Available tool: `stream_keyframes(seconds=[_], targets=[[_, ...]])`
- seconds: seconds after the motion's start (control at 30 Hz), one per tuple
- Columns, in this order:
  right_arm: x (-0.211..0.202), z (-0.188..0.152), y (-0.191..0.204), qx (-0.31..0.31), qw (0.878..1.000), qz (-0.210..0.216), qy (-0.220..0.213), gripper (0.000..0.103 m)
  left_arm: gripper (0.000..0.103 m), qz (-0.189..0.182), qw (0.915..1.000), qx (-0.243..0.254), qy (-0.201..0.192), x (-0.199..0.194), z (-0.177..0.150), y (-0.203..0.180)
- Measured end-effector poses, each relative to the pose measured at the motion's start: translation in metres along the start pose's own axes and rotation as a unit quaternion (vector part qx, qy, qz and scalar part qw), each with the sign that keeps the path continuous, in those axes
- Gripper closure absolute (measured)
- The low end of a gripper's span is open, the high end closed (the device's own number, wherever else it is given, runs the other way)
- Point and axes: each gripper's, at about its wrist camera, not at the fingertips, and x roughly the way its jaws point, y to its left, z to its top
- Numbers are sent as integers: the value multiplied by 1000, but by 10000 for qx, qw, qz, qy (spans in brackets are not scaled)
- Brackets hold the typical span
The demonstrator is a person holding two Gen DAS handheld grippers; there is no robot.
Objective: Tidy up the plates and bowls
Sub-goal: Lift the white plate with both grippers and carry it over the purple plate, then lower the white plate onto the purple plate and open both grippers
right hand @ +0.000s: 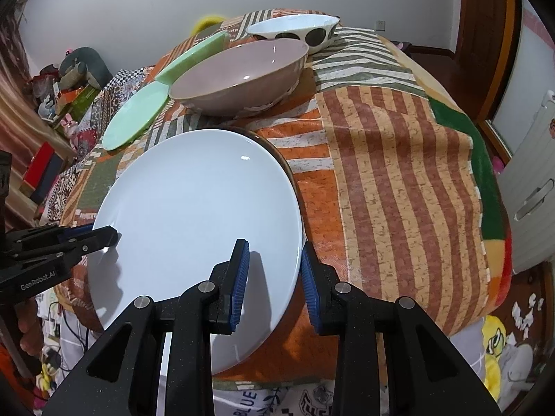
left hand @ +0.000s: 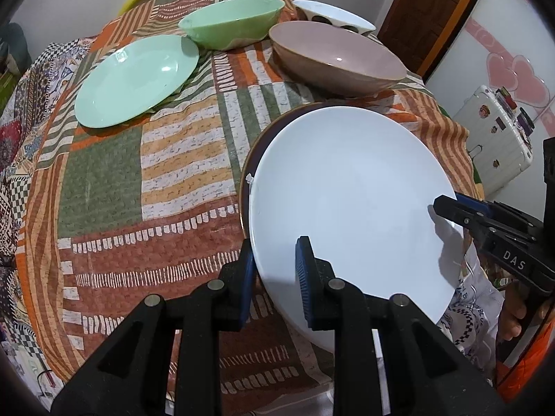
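Note:
Both grippers hold a large white plate (left hand: 347,201) (right hand: 194,208) just over a dark-rimmed plate (left hand: 247,170) (right hand: 277,154) on the cloth-covered table (left hand: 138,180). My left gripper (left hand: 275,260) is shut on the plate's near-left rim and also shows in the right wrist view (right hand: 107,235). The right gripper (right hand: 274,260) is shut on the near-right rim, its tip visible in the left wrist view (left hand: 445,206). Farther back sit a green plate (left hand: 135,79) (right hand: 135,118), a green bowl (left hand: 232,20) (right hand: 194,59), a mauve bowl (left hand: 336,55) (right hand: 239,72) and a white spotted bowl (left hand: 333,17) (right hand: 295,31).
The patchwork cloth hangs over the table's edges (right hand: 399,173). A white case with stickers (left hand: 496,138) stands off the right side. Toys and clutter lie on the floor around the table (right hand: 499,339). A hand (left hand: 517,312) grips the right tool.

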Motion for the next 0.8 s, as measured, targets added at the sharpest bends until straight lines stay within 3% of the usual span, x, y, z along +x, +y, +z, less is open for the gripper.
stream_keyframes(seconds=[0.6,0.8], targets=[[9,13,5,-179,9994,-269,-84,76,80,172,9997,-7,-155,7,14,4],[10,15,8,-279,9992,-250,-129,73,80,187,9997,-140,-44,16,16,10]])
